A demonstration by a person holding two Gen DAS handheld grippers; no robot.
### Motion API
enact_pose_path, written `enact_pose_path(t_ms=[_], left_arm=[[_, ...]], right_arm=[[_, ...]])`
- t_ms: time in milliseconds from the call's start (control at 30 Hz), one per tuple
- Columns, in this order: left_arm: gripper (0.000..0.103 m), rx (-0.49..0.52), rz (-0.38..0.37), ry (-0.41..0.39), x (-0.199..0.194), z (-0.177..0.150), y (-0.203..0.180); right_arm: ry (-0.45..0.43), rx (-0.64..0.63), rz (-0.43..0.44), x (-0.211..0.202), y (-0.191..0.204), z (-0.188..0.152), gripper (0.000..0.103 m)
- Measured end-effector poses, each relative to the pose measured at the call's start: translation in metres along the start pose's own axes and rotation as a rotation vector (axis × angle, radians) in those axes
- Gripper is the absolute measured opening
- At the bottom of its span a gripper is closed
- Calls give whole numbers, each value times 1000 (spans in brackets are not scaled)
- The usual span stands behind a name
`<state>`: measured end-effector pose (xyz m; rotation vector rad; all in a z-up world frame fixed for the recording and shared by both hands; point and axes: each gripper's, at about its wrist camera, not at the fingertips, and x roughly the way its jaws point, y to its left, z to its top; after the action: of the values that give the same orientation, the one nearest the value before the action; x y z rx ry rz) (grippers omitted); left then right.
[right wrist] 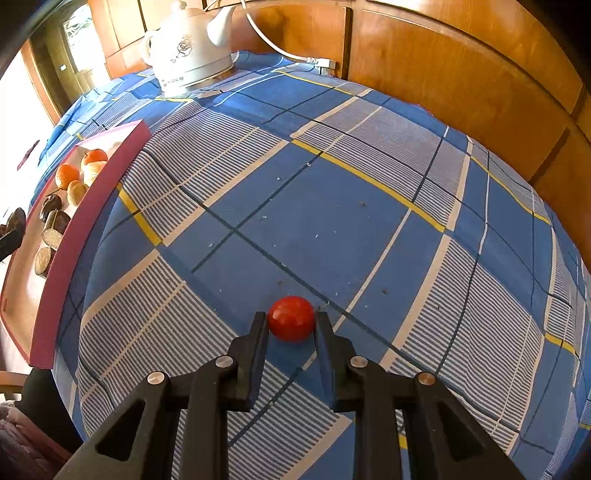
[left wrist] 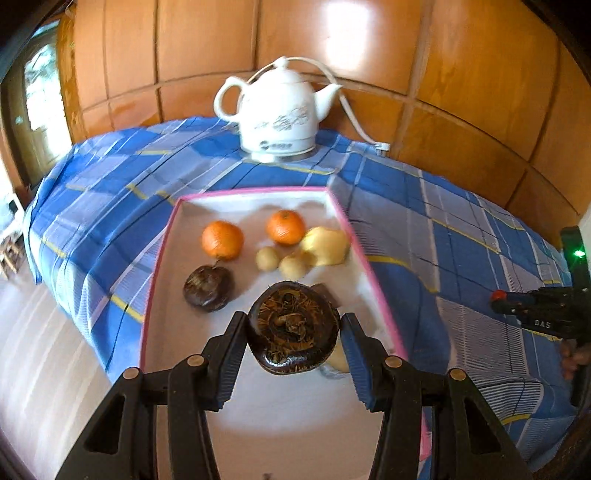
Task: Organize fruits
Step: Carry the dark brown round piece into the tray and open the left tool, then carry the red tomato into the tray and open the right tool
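Daylight from window (left wrist: pixel 40 92) at left; glare on wood panels (left wrist: pixel 343 33); fisheye bending; left view blurred.

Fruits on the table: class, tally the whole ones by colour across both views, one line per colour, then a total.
Orange fruit: 2
Yellow or tan fruit: 3
Dark brown fruit: 2, one held in the left tongs
Red fruit: 1, in the right tongs
Total: 8
Not counted: cut dark pieces, partly hidden.
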<state>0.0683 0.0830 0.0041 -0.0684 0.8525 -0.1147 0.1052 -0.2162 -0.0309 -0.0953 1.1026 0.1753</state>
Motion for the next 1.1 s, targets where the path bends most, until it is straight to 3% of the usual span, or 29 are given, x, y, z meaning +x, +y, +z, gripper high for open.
enact_pose_path(t_ms=[200, 500, 667, 767, 1100], left_arm=[[52, -62, 52, 39, 5, -14, 31], [52, -131, 5, 79, 17, -19, 42], [52, -132, -2, 76, 21, -16, 41], [58, -127, 2, 68, 22, -16, 41], [60, -110, 60, 43, 16, -17, 39]], right_arm=[[2, -3, 1, 0, 0, 0, 25], [2, -5, 2, 0, 1, 1, 25], [2, -8, 2, 1, 2, 1, 25], [2, -10, 1, 1, 2, 0, 25], [-1, -11, -3, 1, 2, 0, 25]])
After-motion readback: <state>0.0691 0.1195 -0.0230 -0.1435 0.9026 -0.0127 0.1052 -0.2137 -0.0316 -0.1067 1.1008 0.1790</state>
